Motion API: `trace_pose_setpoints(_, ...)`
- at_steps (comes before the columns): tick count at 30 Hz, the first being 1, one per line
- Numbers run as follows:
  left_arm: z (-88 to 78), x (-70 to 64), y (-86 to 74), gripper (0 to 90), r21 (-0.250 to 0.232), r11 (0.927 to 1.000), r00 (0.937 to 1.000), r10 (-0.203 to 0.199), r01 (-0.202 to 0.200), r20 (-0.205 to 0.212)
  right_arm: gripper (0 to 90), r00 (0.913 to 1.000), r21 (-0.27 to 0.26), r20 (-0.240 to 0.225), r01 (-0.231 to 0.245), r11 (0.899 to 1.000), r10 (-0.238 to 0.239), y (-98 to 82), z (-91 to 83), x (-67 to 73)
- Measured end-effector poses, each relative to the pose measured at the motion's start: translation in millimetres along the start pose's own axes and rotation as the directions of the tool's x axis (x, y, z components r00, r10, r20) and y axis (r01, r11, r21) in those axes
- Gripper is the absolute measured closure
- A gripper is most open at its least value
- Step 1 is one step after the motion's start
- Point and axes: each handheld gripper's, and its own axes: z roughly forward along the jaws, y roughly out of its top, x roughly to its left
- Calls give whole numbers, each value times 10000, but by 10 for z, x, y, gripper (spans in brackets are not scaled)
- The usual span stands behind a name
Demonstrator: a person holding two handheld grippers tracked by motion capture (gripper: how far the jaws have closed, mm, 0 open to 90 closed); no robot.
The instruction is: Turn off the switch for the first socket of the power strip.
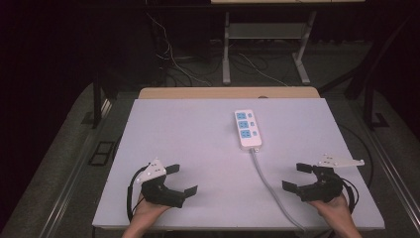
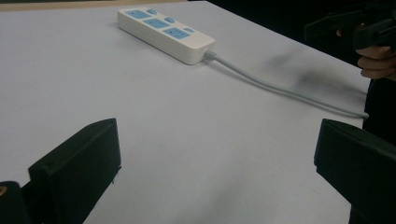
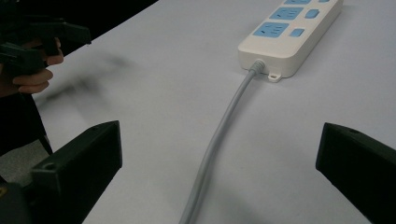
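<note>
Both grippers' jaws gape apart, empty; power strip (image 1: 247,129) lies well ahead, its cable (image 3: 219,140) between right gripper's (image 1: 298,176) jaws.

No words, numbers or brand names can be read anywhere. The white power strip (image 1: 247,129) near the far edge of the bench (image 1: 173,148) has blue socket faces and small blue buttons, but they carry no letters or signs that can be made out, even up close in the left gripper view (image 2: 166,33) and the right gripper view (image 3: 289,32). Its grey cord (image 3: 219,135) is plain too. The bench top itself has no print or label on it.
</note>
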Motion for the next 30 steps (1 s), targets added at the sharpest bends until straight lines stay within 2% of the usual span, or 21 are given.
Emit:
trace_pose_setpoints(21, -15, 5, 3, 0, -146, 9999, 10000, -60, 60, 17, 3, 9999, 105, -51, -137, 9999, 138, 13, -52, -28)
trace_pose_setpoints(30, -17, -4, -3, 0, -152, 9999, 9999, -30, 32, 119, 3, 9997, 397, 210, -102, 9992, 94, 54, -66, -22)
